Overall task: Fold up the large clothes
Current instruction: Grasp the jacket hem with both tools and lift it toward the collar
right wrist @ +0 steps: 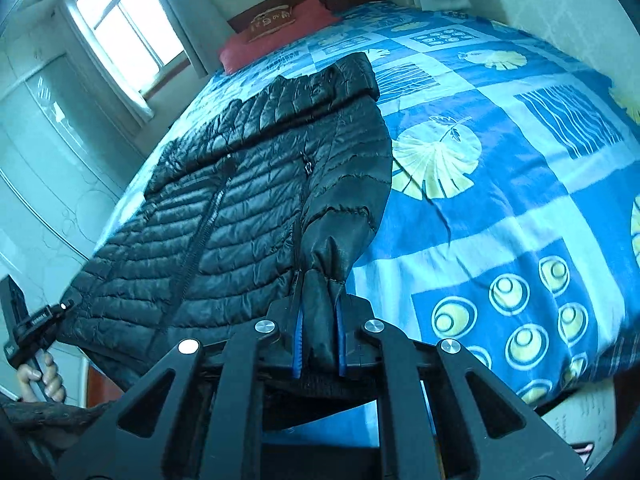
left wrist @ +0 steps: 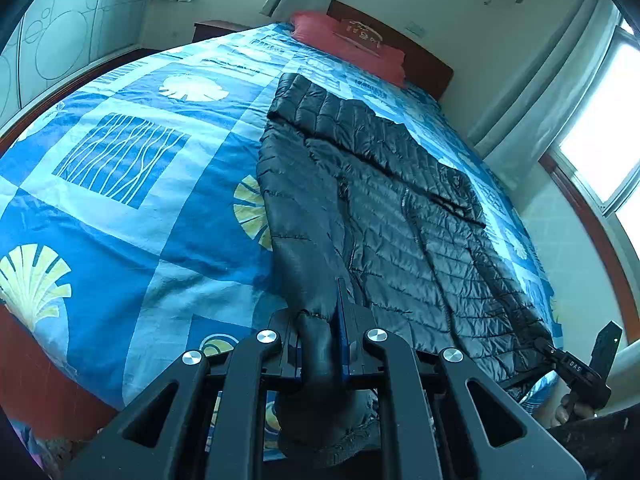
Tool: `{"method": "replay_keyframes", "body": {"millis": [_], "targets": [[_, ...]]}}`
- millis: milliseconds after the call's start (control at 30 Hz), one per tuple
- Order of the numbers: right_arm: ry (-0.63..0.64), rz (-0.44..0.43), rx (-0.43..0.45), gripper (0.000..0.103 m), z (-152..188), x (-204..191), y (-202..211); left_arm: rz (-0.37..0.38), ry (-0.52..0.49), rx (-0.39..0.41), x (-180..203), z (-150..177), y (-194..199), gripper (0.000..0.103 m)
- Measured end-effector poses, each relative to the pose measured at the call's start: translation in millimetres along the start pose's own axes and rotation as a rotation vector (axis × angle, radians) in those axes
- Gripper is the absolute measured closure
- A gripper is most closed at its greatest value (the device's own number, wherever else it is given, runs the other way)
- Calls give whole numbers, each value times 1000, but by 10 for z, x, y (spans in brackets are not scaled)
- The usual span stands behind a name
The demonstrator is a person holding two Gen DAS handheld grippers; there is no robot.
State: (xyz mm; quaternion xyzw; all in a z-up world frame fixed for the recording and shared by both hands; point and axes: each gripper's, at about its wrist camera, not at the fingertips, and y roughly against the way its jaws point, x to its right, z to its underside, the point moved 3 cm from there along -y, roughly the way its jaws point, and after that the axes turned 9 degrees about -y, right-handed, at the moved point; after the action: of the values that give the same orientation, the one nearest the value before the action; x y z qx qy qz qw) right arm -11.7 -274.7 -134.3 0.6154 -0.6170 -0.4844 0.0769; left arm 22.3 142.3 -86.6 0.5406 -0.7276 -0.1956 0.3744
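Note:
A black quilted puffer jacket lies flat, zip side up, on the bed, hood end toward the headboard; it also shows in the right wrist view. My left gripper is shut on the cuff of one sleeve at the bed's near edge. My right gripper is shut on the cuff of the other sleeve. Each gripper shows in the other's view, the right gripper at the jacket's far hem corner and the left gripper likewise.
The bed has a blue patterned cover and a red pillow by the wooden headboard. Windows with curtains and a wardrobe flank the bed. The wooden bed frame shows at the near edge.

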Motion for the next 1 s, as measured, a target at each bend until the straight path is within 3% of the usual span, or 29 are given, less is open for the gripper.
{"method": "replay_keyframes", "body": {"millis": [267,467,600,800,1000], "targets": [[13,-86,49,92,-508,-232,-131,59,11,35,68,-410,-142,91],[14,-117,95,91,-1057,-430,-379,106,42,51,40,-979,-448,91],[-30,-138,98,91,-1551,-490,-765,110,72,44,-56,-1406,-796,91],[-72,-96,57,89,-1982,-477,-1451,95,92,-10,-230,-1752,-1510,90],[-86,-10,-11,89,-2087,-384,-2117,47,73,-88,-319,-1792,-2143,90]]}}
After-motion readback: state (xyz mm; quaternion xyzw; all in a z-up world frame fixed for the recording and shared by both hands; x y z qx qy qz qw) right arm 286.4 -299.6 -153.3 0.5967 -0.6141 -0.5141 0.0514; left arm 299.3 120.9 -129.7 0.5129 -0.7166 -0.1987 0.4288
